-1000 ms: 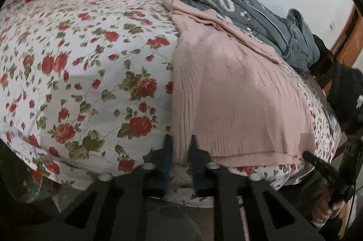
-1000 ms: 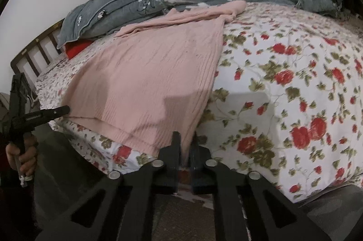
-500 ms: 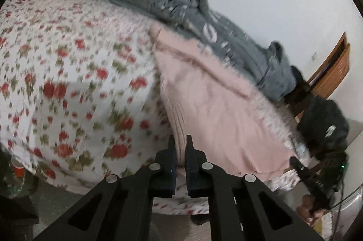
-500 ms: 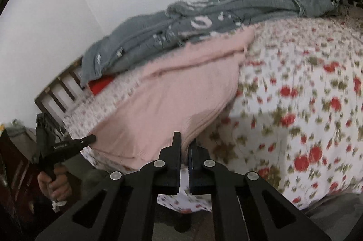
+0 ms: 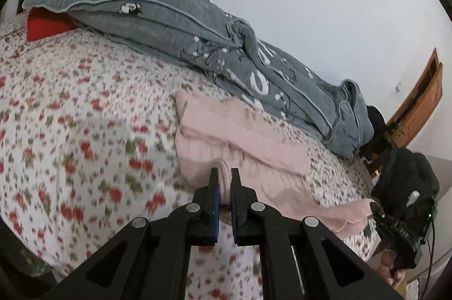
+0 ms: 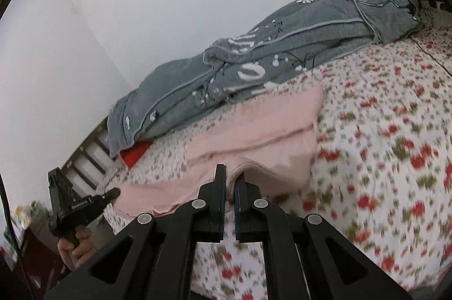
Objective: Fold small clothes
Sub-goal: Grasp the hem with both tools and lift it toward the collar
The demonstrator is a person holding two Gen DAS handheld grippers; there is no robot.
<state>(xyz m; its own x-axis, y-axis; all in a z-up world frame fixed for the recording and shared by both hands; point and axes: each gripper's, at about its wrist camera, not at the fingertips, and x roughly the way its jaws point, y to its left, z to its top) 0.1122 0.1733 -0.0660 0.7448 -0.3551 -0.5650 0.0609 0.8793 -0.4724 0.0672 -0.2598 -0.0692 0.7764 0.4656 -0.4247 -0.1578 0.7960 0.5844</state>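
A pale pink ribbed knit garment [image 5: 243,136] lies on the floral bedsheet [image 5: 84,116], its near hem lifted off the bed. My left gripper [image 5: 224,172] is shut on one near corner of the hem, the fabric bunched between its pads. My right gripper [image 6: 230,172] is shut on the other near corner of the pink garment [image 6: 254,130]. The hem stretches between the two grippers. Each view shows the other gripper at its edge: the right one [image 5: 401,232] at lower right, the left one [image 6: 82,204] at lower left, each held by a hand.
A grey quilt [image 5: 197,40] with white print is heaped along the far side of the bed against the white wall. A red pillow [image 5: 48,25] peeks out beneath it. Slatted headboard [image 6: 87,158] at left, wooden furniture [image 5: 418,107] and a dark bag [image 5: 409,178] at right.
Both grippers have risen with the pink garment's near hem, lifting it off the bed edge. More wall and less of the floor show in both views.
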